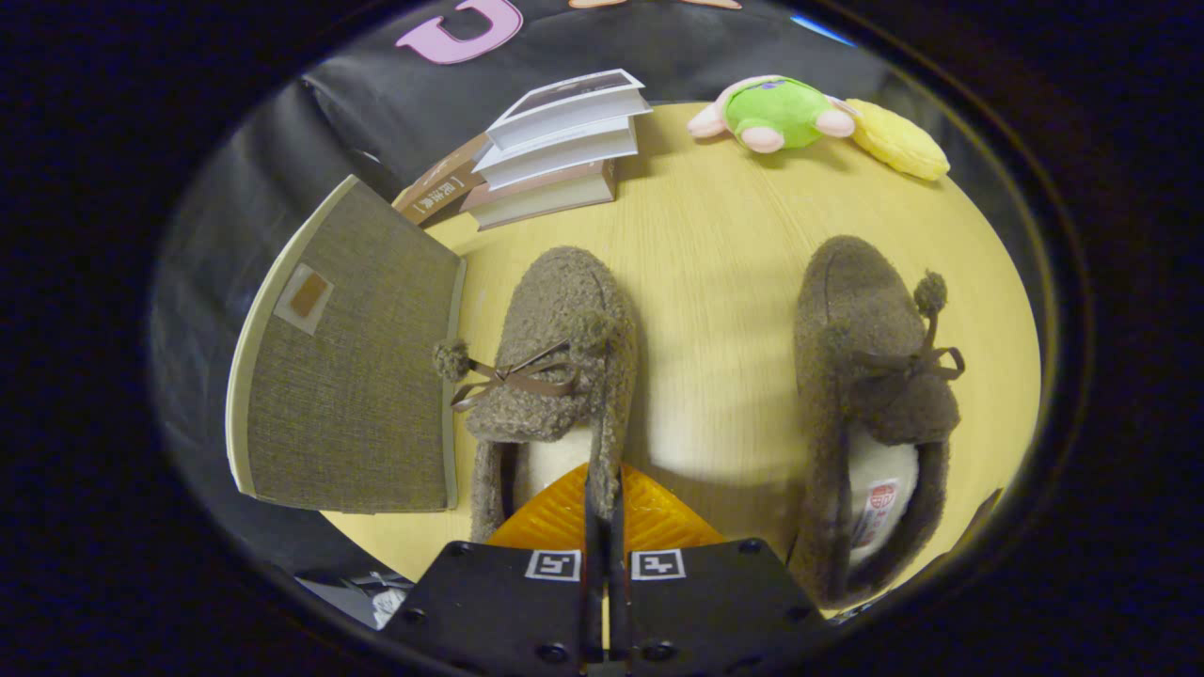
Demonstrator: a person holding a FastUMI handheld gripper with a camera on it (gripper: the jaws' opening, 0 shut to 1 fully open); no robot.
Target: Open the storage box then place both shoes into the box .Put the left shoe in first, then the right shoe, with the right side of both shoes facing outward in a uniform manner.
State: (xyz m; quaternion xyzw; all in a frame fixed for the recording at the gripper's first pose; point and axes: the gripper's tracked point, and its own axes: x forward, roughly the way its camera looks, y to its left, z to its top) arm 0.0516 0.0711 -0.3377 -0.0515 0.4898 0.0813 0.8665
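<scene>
Two fuzzy brown shoes with bows and pompoms lie on the wooden table (715, 282), toes pointing away from me. The left-hand shoe (555, 320) lies just ahead of my fingers. My gripper (602, 489) is shut on the right wall of its heel opening, which runs down between the two pads. The other shoe (865, 376) lies apart to the right, its pale insole showing. The grey fabric storage box (348, 367) sits just left of the held shoe, its lidded top with a small label facing me.
A stack of books (555, 150) stands beyond the box and the held shoe. Farther back right lie a green and pink plush toy (776, 113) and a yellow soft object (898, 141). Bare tabletop separates the two shoes.
</scene>
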